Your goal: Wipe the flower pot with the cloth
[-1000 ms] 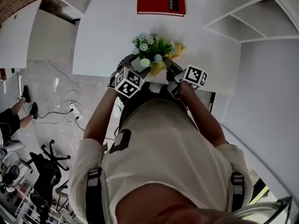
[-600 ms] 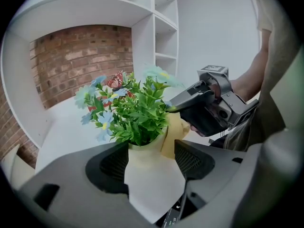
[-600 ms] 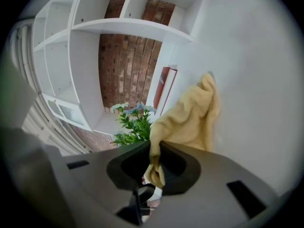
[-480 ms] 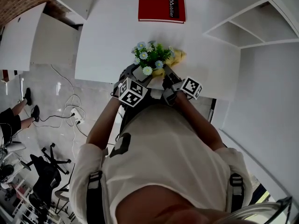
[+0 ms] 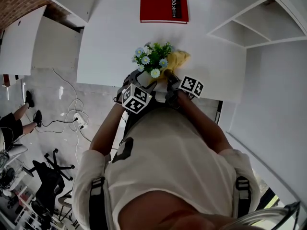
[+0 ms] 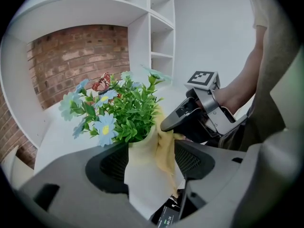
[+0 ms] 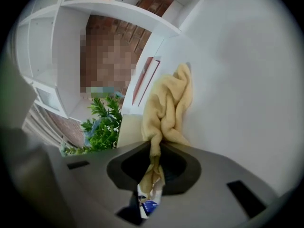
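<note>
From the head view, the person stands at the near edge of a white table [image 5: 108, 42], and a red book [image 5: 164, 8] lies at its far side. Both tools meet at the flower pot [image 5: 145, 76], which sits by the near edge under green leaves and pale blue flowers [image 5: 152, 59]. The left gripper [image 5: 141, 83] comes in from the left and the right gripper [image 5: 168, 74] from the right. The yellow cloth [image 5: 176, 59] is bunched against the pot's right side.

In the left gripper view, the jaws stand wide, one on each side of the white pot, clasping it. The cloth hangs down the pot's right flank, with the other tool's tip just above.

In the right gripper view, the jaws are pinched tight on a twisted end of the cloth. The rest is heaped up beside the pot.
</note>
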Demonstrator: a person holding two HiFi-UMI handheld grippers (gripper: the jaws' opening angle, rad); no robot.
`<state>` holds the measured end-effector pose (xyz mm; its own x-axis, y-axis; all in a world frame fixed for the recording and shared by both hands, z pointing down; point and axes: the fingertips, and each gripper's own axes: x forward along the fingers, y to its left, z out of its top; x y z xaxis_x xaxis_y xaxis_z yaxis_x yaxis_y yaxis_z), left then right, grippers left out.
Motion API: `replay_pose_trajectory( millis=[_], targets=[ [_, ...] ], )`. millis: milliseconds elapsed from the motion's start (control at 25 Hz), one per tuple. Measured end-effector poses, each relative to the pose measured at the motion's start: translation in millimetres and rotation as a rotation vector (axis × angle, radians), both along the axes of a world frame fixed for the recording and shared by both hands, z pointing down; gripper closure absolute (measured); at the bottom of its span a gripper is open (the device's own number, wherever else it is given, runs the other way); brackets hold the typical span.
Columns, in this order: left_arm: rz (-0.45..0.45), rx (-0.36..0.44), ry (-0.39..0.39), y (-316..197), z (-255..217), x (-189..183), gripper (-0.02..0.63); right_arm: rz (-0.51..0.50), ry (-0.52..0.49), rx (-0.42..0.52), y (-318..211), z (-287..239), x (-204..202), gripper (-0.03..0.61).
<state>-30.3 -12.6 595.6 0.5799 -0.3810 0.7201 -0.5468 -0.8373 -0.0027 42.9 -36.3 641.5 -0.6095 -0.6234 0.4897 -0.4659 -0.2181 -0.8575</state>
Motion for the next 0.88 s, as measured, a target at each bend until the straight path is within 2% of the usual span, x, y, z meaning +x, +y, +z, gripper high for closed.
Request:
replay_pose_trajectory(
  millis=[80,160,240,320,400,520,760,880],
  targets=[
    [0.005,-0.002,-0.011,-1.0,-0.3,-6.3,0.305,-0.01,0.014,-0.001,2.1,0.5,0.8,0.523],
    [-0.032,0.002,-0.007,-10.2,-0.4,-18.0,0.304,-0.004,-0.005,-0.007,2.6,0.1,3.0,0.522],
    [-0.06,-0.017,0.016,-19.9,0.3,-26.3,0.298,0.008,-0.062,0.005,-0.1,-9.0,4.3,0.522],
    [-0.036,-0.031,0.042,-26.3,0.6,-24.9,0.277,0.021,-0.14,0.041,-5.6,-27.4,4.7,0.522],
    [-0.01,-0.019,0.064,-34.6,-0.3,-18.5,0.271,0.023,-0.193,0.092,-12.8,-46.5,5.2,0.522],
    [-0.018,0.001,0.098,-43.3,-0.8,-9.9,0.274,0.015,-0.243,0.141,-21.1,-63.3,2.1,0.522],
    [-0.121,0.018,0.125,-38.8,-1.9,-10.3,0.287,0.089,-0.236,0.103,-12.9,-48.1,-7.1,0.523],
    [-0.175,0.023,0.135,-35.0,-4.5,-12.1,0.291,0.061,-0.182,0.056,-0.4,-31.5,-16.2,0.528]
  ],
)
